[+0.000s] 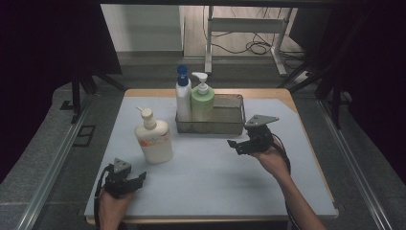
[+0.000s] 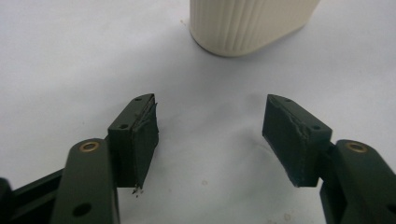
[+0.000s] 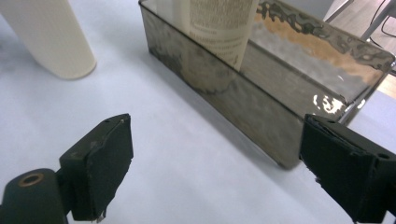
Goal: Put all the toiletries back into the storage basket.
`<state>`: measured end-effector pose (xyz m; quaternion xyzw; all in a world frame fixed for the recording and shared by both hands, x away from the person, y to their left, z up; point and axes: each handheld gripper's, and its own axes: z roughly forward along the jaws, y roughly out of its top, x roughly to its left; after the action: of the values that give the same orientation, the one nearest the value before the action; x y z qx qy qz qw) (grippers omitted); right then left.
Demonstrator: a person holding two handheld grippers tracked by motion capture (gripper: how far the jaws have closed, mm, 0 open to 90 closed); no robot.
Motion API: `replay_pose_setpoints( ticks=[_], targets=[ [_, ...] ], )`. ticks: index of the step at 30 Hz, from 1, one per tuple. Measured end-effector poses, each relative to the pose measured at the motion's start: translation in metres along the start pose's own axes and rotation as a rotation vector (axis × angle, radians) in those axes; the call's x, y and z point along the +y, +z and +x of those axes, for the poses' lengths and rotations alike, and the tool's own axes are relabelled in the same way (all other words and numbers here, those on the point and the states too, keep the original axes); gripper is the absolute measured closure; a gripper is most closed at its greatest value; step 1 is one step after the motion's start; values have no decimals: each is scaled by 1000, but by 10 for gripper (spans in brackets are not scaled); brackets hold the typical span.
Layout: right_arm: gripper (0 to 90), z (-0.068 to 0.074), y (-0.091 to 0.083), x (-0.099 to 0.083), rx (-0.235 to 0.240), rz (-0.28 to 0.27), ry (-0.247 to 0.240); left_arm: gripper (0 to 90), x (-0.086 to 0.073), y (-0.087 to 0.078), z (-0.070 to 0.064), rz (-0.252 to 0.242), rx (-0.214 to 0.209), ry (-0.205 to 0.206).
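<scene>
- Standing upright on the pale table mat (image 1: 215, 177), left of centre, is a cream pump bottle (image 1: 153, 139) with a printed label; it looks like the last bottle left outside the tray.
- Just behind and to its right sits a clear rectangular tray (image 1: 230, 125) near the far edge of the mat, already holding two upright bottles at its left end: a white bottle with a blue cap (image 1: 183, 98) and a pale green pump bottle (image 1: 202, 100). The right part of the tray is free.
- The left gripper (image 1: 136, 179) rests low at the near left of the mat, jaws spread apart and holding nothing; in the left gripper view the cream bottle's ribbed base (image 2: 247, 23) stands ahead of the jaws, apart from them.
- The right gripper (image 1: 235, 146) hovers in front of the tray's right half, jaws wide and holding nothing; in the right gripper view the tray wall (image 3: 243, 112) lies close ahead.
- Judged step: the approach to the cream bottle, before any grasp.
- The next move likely calls for the left gripper to advance, straddle the bottle's body, close firmly, then lift it clear of the tray's wall into the free space.
</scene>
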<state>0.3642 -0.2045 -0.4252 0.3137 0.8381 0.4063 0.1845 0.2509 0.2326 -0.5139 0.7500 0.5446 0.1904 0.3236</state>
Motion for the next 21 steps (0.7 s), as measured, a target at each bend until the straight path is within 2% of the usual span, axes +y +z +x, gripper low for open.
replay_pose_setpoints(
  ticks=[7, 13, 21],
  targets=[
    [77, 5, -9, -16, 8, 7, -6, 428, 4, 1, 7, -14, 2, -25],
    [69, 9, -16, -29, 12, 13, 3, 495, 11, 1, 10, -16, 12, -2],
    [68, 11, -23, -53, 22, 18, 41, 589, 20, 6, 18, -23, 4, 3]
  ],
)
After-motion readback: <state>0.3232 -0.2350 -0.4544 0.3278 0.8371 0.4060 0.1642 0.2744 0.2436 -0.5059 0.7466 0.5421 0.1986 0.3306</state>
